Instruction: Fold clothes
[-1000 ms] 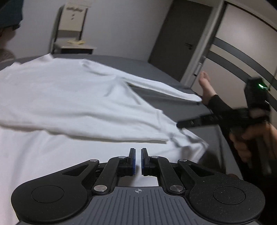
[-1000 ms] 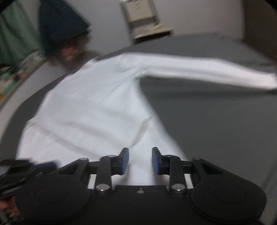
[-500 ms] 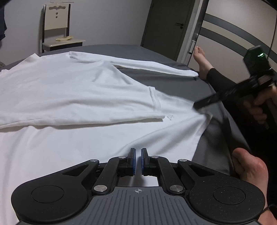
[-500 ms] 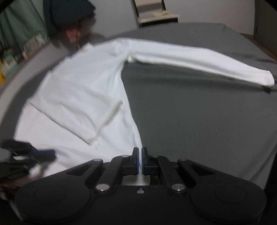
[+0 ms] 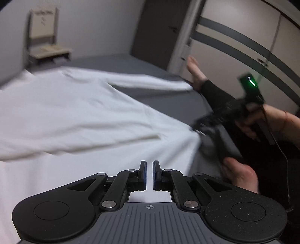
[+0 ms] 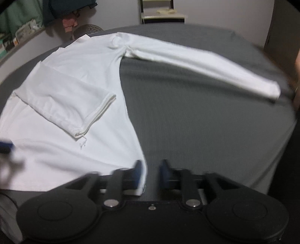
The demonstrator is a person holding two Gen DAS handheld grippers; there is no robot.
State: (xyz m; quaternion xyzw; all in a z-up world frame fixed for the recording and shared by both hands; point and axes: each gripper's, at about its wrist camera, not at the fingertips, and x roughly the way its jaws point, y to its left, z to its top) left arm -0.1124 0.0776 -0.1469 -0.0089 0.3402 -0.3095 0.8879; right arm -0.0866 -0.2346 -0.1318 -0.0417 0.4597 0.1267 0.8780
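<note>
The bed (image 6: pixel 206 122), under a gray sheet, fills both views; its far edge curves along the wall and its right edge drops away in the right wrist view, where the corner is cut off by the frame. A broad stretch of bare gray lies between the shirt's body and its outstretched sleeve.

The white shirt (image 6: pixel 61 112) lies flat on the left half of the bed. One sleeve (image 6: pixel 206 62) reaches out across the gray toward the right edge, its cuff near the drop. The other sleeve (image 6: pixel 71 97) is folded over the body, its cuff near the middle of the torso. The left wrist view is blurred — the shirt (image 5: pixel 75 116) shows there only as a soft white sheet, seams unreadable.

The right gripper (image 6: pixel 151 171) sits at the shirt's near hem corner with its jaws parted; the hem edge lies against the left pad, but blur hides whether the cloth is pinched. In the left wrist view the same gripper (image 5: pixel 204 127) is a dark smear at the hem, hand behind it.

The left gripper (image 5: pixel 149 175) hovers over the lower shirt, jaws drawn to a narrow gap, nothing visible between them.

A chair (image 6: pixel 162 13) stands beyond the bed. A bare foot (image 5: pixel 240 175) rests at the edge beside the hem — another (image 5: pixel 195 73) farther off.
</note>
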